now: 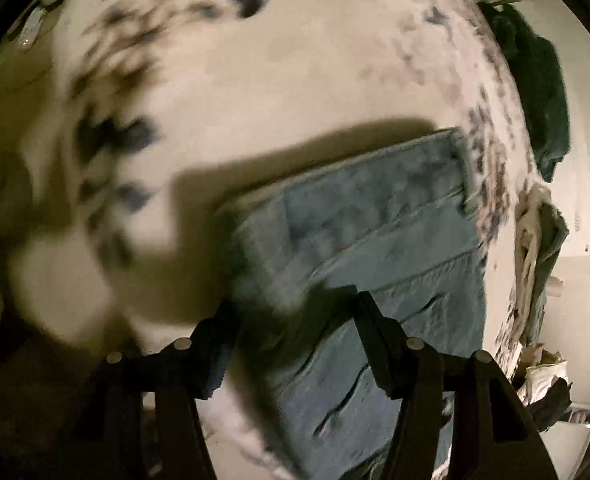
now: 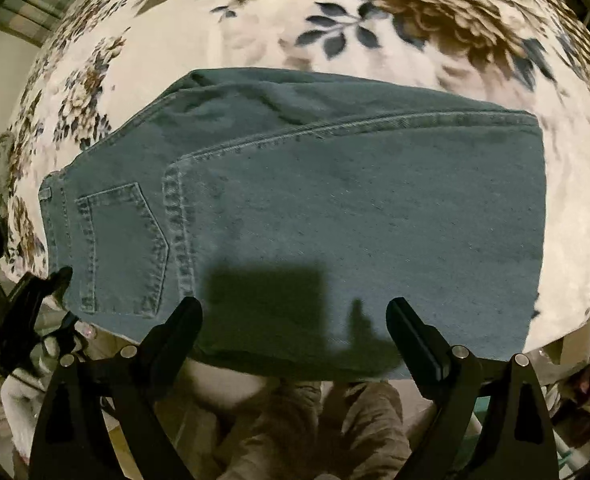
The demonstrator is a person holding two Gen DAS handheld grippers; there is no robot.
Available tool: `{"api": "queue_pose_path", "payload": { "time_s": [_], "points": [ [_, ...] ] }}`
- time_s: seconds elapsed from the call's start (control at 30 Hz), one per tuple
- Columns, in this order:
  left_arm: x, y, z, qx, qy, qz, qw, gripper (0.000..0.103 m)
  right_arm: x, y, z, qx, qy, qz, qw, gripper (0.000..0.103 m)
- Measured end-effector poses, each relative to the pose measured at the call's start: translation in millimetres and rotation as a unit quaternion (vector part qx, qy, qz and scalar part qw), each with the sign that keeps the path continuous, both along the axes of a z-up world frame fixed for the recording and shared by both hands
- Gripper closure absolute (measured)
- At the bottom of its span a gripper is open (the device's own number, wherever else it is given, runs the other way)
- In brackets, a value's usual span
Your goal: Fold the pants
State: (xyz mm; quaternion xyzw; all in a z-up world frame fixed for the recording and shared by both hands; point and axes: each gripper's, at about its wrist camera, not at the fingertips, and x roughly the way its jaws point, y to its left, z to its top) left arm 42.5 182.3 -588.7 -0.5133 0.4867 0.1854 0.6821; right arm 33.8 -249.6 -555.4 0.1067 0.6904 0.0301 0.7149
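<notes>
Jeans (image 2: 295, 208) lie folded on a bed under a floral blanket (image 2: 255, 44), the blue denim forming a broad block with the waistband and a back pocket (image 2: 123, 248) toward the left of the right wrist view and the folded end toward the right. The right tool (image 2: 295, 308) hovers above the near long edge of the denim, its two black fingers (image 2: 175, 332) spread wide and gripping nothing; its shadow falls as a dark square on the fabric just ahead of it. The near edge of the jeans reaches the side of the bed, and below it the person's legs in brownish trousers (image 2: 315, 420) show.

The left tool (image 1: 291, 312) appears in its own blurred view tilted over one end of the jeans (image 1: 375, 248), fingers (image 1: 375, 328) parted and apparently empty, though blur and shadow around the left finger leave contact with the cloth unclear. In the right wrist view the same tool (image 2: 35, 292) sits at the waistband corner, just beside the denim.

Blanket lies bare beyond the far edge of the jeans and past the folded end, well out to the flower print. Along the bed's far side in the left view, a dark green cloth (image 1: 543, 92) and other piled clothing (image 1: 535, 248) hang or lie against a pale wall.
</notes>
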Motion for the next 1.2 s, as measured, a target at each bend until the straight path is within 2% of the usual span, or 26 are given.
{"api": "queue_pose_path", "payload": {
  "time_s": [0.17,0.2,0.3,0.4,0.47,0.57,0.7,0.8,0.83,0.87,0.93,1.03,1.13,1.17,1.2],
  "points": [
    [6.2,-0.9,-3.7,0.008,-0.022,0.023,0.9995,0.050,4.7,4.5,-0.6,0.001,-0.009,-0.016,1.000,0.008],
    [2.9,-3.2,-2.5,0.013,-0.025,0.029,0.9992,0.063,5.6,4.5,-0.2,0.003,-0.012,-0.020,1.000,0.008],
    [-8.1,-10.1,8.7,0.040,-0.043,0.034,0.9977,0.080,5.6,1.9,2.0,0.002,-0.020,-0.023,1.000,0.008],
    [-8.2,-24.1,43.3,0.099,-0.067,0.006,0.9929,0.083,2.4,-5.3,5.2,0.001,-0.028,-0.024,0.999,0.008],
    [-7.7,-41.3,76.2,0.141,-0.096,-0.018,0.9852,0.084,-1.7,-15.0,4.5,0.003,-0.027,-0.025,0.999,0.008],
    [-6.0,-70.4,116.7,0.180,-0.135,-0.054,0.9730,0.085,-9.4,-34.5,5.3,0.006,-0.026,-0.033,0.999,0.008],
    [-0.9,-130.7,173.9,0.219,-0.188,-0.120,0.9500,0.086,-22.6,-74.7,10.3,0.009,-0.030,-0.054,0.998,0.008],
    [4.8,-196.8,204.7,0.247,-0.217,-0.200,0.9229,0.087,-33.0,-110.5,15.3,0.010,-0.030,-0.073,0.997,0.008],
    [7.4,-215.3,207.5,0.250,-0.221,-0.218,0.9172,0.087,-36.9,-124.4,18.6,0.008,-0.031,-0.080,0.996,0.008],
    [9.7,-243.5,210.4,0.257,-0.224,-0.248,0.9069,0.087,-40.3,-137.2,21.9,0.003,-0.032,-0.085,0.996,0.008],
    [11.6,-280.6,207.4,0.254,-0.229,-0.286,0.8951,0.087,-45.9,-159.9,28.0,-0.003,-0.036,-0.094,0.995,0.008],
    [12.1,-342.2,188.6,0.264,-0.226,-0.353,0.8688,0.087,-54.7,-198.1,36.9,-0.018,-0.044,-0.111,0.993,0.008],
    [14.7,-397.7,148.9,0.275,-0.198,-0.425,0.8394,0.087,-61.1,-237.2,40.5,-0.032,-0.047,-0.134,0.989,0.008],
    [13.4,-410.5,138.7,0.279,-0.188,-0.440,0.8329,0.087,-63.3,-248.4,39.4,-0.034,-0.045,-0.143,0.988,0.008],
    [13.0,-422.0,123.5,0.276,-0.173,-0.453,0.8298,0.088,-66.1,-259.7,38.1,-0.035,-0.043,-0.152,0.987,0.008]
  ]
}}
